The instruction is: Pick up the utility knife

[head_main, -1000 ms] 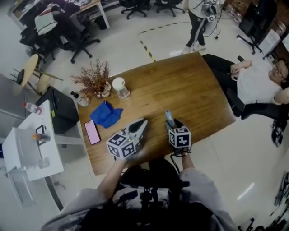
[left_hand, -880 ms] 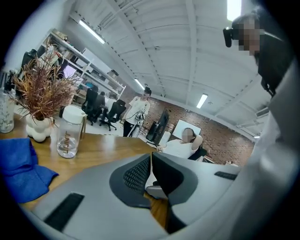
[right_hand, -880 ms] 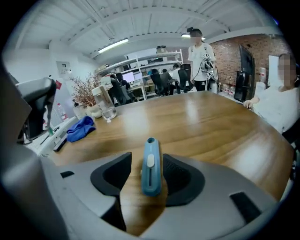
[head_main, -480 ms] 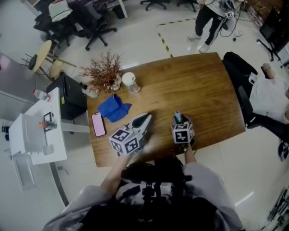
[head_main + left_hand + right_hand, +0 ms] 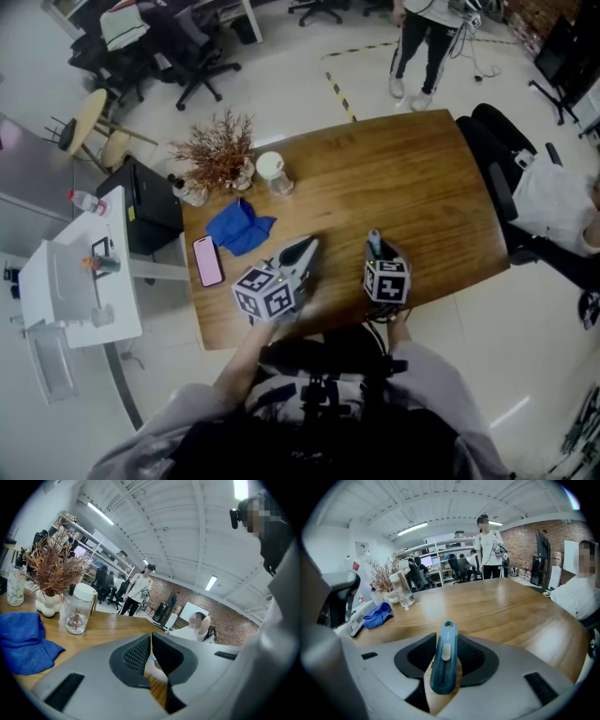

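The blue utility knife [image 5: 444,660] lies flat on the wooden table [image 5: 412,178], slider side up, its tip pointing away from me. My right gripper [image 5: 445,641] straddles it near the front edge. Its jaws have just been closing, and the dark pads now meet the knife's two sides. In the head view the knife [image 5: 375,241] sticks out past the right gripper [image 5: 378,251]. My left gripper [image 5: 305,251] hovers to its left, pointing nearly level. In its own view the left gripper [image 5: 151,637] is shut with nothing between its pads.
A blue cloth [image 5: 239,228], a pink phone [image 5: 207,261], a glass jar [image 5: 274,172] and a vase of dried twigs [image 5: 217,150] sit at the table's left end. A person sits at the right end [image 5: 562,202]; another stands beyond the far edge [image 5: 422,37].
Both grippers have stayed almost where they were. The head view has shifted a little, and the standing person beyond the table has moved.
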### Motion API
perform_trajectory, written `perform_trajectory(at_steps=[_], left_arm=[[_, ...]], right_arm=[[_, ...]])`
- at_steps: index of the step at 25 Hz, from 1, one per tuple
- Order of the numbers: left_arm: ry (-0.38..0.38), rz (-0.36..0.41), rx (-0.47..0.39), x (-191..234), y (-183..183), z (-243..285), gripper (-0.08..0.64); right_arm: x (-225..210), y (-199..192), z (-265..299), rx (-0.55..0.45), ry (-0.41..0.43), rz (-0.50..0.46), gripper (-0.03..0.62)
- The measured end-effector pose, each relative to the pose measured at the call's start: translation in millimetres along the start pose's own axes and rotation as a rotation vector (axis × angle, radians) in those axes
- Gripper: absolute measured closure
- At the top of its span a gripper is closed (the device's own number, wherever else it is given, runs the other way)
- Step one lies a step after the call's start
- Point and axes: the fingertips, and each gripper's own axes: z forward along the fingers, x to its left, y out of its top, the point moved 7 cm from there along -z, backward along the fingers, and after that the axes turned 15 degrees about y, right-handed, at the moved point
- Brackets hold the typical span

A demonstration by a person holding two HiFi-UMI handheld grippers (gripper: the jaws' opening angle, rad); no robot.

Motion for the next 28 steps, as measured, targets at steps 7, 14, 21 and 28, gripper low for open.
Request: perform_trajectory(at_steps=[7,14,21,28], left_arm=[[-0.002,0.018,-0.036,11,8,-22,0.552],[-0.027,0.065,-0.077,18,15,-52,0.552],[-0.106,0.081,-0.109,26,23,-67,0.552],[-0.212,0.111,-0.105,17,21,-94,0.552]], right_arm=[[39,26,-53,-0.215,0.104,0.128,0.439],[91,44,-98,-0.375,0.147,0.127,0.439],[126,32,-117,-0.444,0.111,0.133,0.439],[162,7,-140,-0.502,0.066,0.168,0.439]])
